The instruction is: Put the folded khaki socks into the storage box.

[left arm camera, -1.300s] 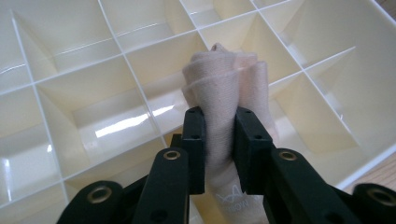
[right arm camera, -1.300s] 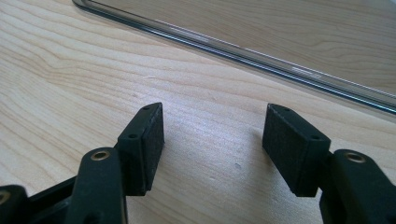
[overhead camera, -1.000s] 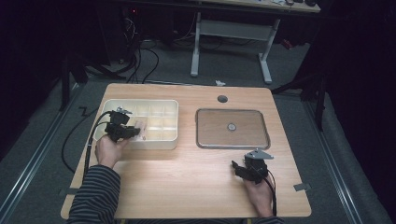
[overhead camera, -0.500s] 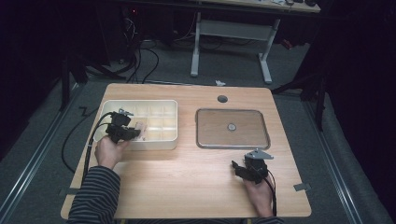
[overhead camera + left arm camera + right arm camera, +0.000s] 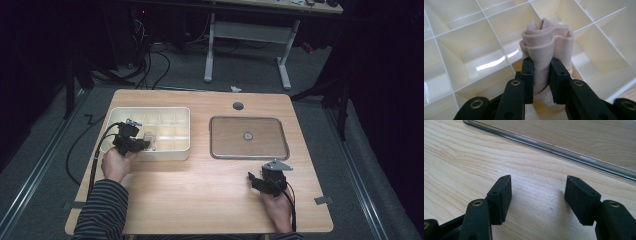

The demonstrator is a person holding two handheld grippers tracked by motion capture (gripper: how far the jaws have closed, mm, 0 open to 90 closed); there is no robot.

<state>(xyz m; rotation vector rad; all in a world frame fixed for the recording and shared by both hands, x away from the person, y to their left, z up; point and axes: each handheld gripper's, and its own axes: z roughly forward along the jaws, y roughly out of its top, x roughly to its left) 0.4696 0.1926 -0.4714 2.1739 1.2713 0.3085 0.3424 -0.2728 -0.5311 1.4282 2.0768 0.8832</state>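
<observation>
Over cream divider box (image 5: pixel 461 53), upright rolled sock (image 5: pixel 547 42), seemingly.

No words, numbers or brands can be read; a small white mark on the pink sock (image 5: pixel 546 45) is illegible.

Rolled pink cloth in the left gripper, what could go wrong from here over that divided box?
The left gripper pinches the rolled pink cloth only low on the roll, so the loose upper folds may unroll. The roll looks almost as wide as one cell of the divided box, so it could catch on a divider instead of dropping in.
</observation>
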